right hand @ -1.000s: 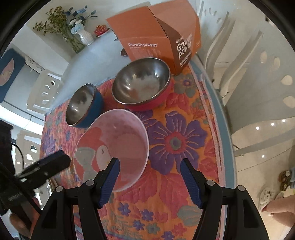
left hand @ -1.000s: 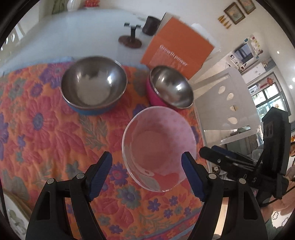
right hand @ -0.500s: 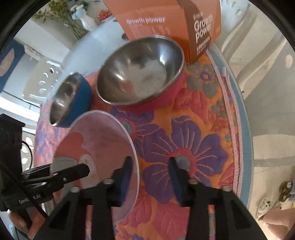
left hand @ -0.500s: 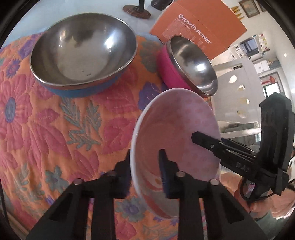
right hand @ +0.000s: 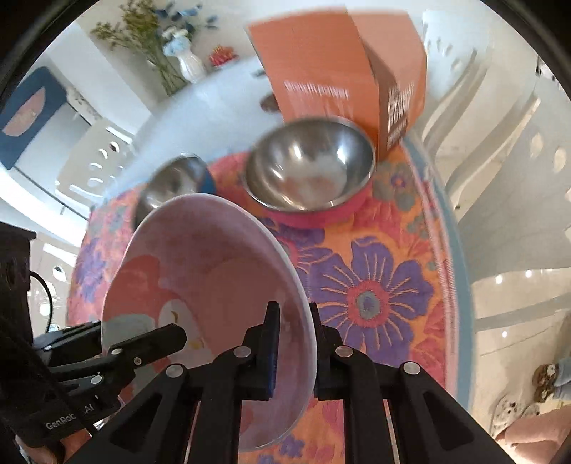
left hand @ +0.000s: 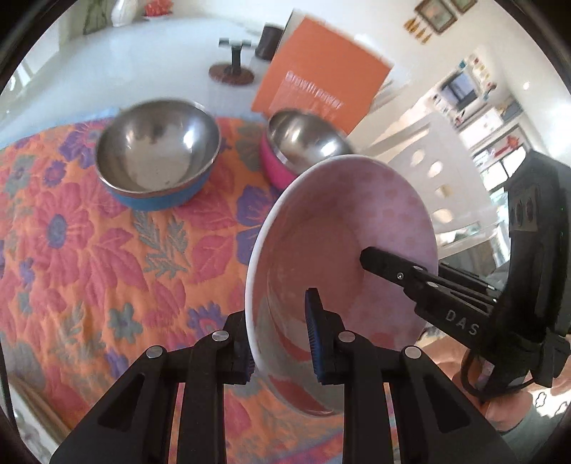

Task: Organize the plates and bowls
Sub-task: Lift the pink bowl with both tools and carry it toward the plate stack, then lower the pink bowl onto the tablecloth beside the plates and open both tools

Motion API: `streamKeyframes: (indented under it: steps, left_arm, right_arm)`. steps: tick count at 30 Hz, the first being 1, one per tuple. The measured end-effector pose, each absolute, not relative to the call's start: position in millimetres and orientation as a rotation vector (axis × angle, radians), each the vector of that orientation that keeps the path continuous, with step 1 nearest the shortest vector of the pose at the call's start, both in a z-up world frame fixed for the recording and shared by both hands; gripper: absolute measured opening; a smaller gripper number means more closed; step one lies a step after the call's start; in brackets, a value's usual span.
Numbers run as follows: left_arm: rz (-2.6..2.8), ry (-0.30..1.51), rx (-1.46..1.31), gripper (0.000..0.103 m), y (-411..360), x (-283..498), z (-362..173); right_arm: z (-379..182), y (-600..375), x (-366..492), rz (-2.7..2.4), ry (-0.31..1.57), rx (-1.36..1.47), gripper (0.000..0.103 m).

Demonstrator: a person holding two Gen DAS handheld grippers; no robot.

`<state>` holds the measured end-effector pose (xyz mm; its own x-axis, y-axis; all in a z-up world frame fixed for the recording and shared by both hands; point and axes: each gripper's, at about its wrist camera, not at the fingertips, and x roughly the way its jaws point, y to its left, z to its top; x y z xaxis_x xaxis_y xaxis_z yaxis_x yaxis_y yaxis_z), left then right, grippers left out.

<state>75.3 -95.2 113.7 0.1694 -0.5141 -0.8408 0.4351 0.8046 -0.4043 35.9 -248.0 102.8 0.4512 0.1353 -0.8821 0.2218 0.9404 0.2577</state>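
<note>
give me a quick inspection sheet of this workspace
surface: white table covered near us by an orange floral quilted cloth.
job's things: pink dotted plate, tilted, held at opposite rims; blue-sided steel bowl and pink-sided steel bowl standing apart on the cloth.
clutter: orange cardboard box behind the pink-sided bowl; dark round stand; white vase of flowers.
grippers: left claw and right claw have just closed, both clamped on the plate's rim.
cables: black lead on the right gripper's body.
surroundings: white cut-out chairs; framed pictures.
</note>
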Motion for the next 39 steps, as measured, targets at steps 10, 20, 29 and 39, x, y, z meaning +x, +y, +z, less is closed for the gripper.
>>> streamKeyframes:
  steps: [10,20,29,39]
  left_arm:
    - [-0.693,1.079,-0.077,0.020,-36,22,176]
    - [-0.664,1.218,-0.053,0.024,0,-13,115]
    - [-0.671,1.293,-0.055,0.024,-3,-22,78]
    - [-0.636,1.241,-0.100,0.024,28,-21,95]
  right_arm:
    - [170,-181,-26,-0.057,1.004,0.373,0.016]
    - [106,-127,-71,-0.064,1.173,0.453,0.017]
    - [55,-137,-91,-0.113,1.301,0.604,0.017]
    - [63,-169,-118,-0.173,1.260,0.717,0.017]
